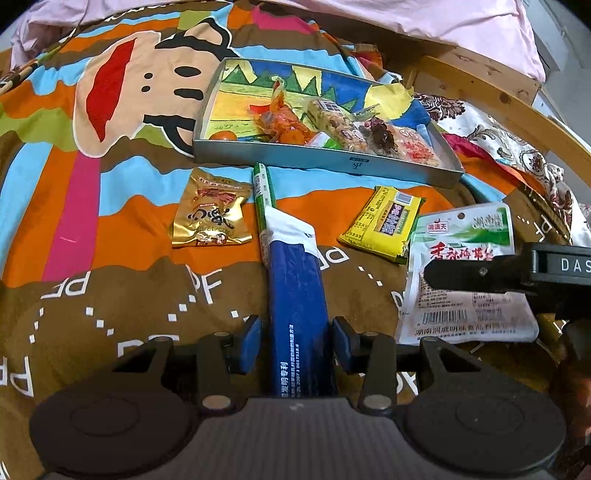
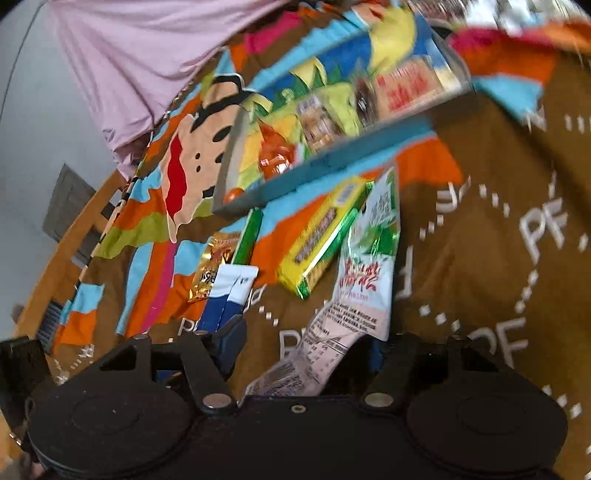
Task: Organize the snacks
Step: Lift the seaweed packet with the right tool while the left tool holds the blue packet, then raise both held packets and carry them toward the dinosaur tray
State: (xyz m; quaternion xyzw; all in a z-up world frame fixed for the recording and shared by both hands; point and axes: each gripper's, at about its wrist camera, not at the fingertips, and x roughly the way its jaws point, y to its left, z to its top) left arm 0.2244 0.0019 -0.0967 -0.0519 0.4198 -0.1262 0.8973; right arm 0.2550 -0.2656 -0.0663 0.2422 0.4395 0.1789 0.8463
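My left gripper (image 1: 296, 338) has its blue pads on both sides of a long blue-and-white snack stick (image 1: 295, 288) lying on the bedspread; the jaws look closed on it. My right gripper (image 2: 306, 354) stands over a white-and-green snack pouch (image 2: 362, 280), whose lower end sits between the jaws; one finger (image 1: 480, 275) lies across the pouch (image 1: 461, 258) in the left wrist view. A grey tray (image 1: 332, 160) holds several snacks. A gold packet (image 1: 210, 214), a green stick (image 1: 263, 192) and a yellow packet (image 1: 384, 225) lie in front of the tray.
The cartoon-print bedspread (image 1: 110, 184) covers the bed. A wooden bed frame (image 1: 498, 92) and pink bedding (image 1: 443, 22) lie behind the tray. A floral cloth (image 1: 517, 147) lies to the tray's right.
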